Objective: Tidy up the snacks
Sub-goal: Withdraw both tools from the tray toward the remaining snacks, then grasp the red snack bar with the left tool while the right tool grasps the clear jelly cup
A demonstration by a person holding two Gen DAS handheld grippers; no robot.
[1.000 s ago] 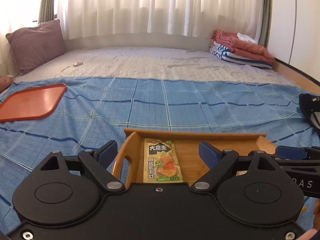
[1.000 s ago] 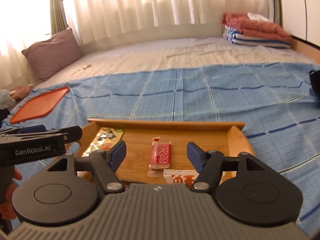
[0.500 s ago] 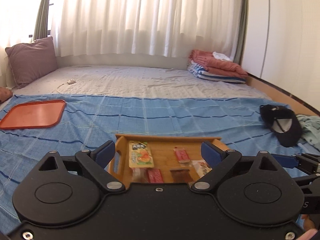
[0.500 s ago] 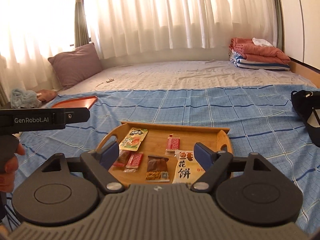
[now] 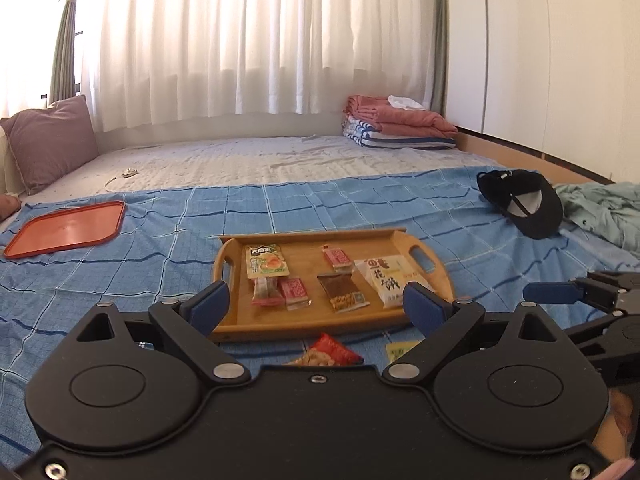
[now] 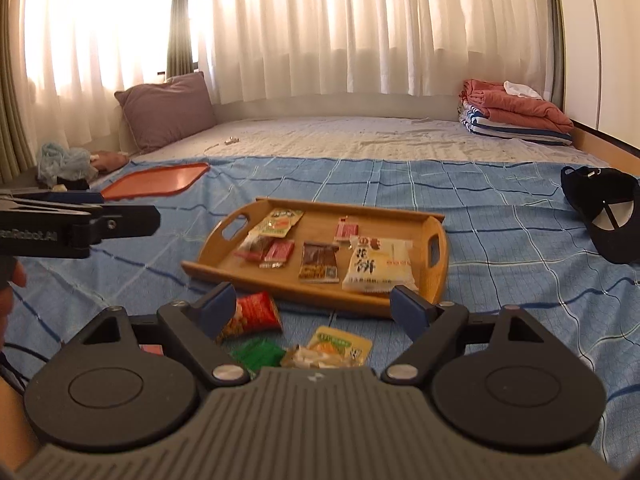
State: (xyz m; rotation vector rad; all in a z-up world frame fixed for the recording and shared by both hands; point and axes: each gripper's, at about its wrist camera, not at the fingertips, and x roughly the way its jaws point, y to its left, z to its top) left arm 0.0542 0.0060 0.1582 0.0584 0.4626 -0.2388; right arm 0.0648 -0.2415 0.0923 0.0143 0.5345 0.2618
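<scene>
A wooden tray (image 5: 434, 276) (image 6: 436, 268) lies on the blue checked sheet and holds several snack packets, among them a green-orange sachet (image 5: 265, 261) (image 6: 277, 222) and a white cake pack (image 5: 386, 278) (image 6: 378, 266). Loose packets lie on the sheet in front of the tray: a red bag (image 6: 252, 314) (image 5: 330, 352), a green packet (image 6: 258, 354) and a yellow-green sachet (image 6: 340, 348). My left gripper (image 5: 318, 308) is open and empty, held above the tray's near edge. My right gripper (image 6: 312, 308) is open and empty above the loose packets.
An orange plastic tray (image 5: 66, 228) (image 6: 156, 180) lies at the far left. A black cap (image 5: 524, 200) (image 6: 604, 208) and a teal garment (image 5: 600, 208) lie at the right. A purple pillow (image 6: 168, 108) and folded blankets (image 5: 396, 128) sit at the back.
Both grippers have pulled back and up from the wooden tray, so the whole tray and the loose packets in front of it now show. Both stay open.
</scene>
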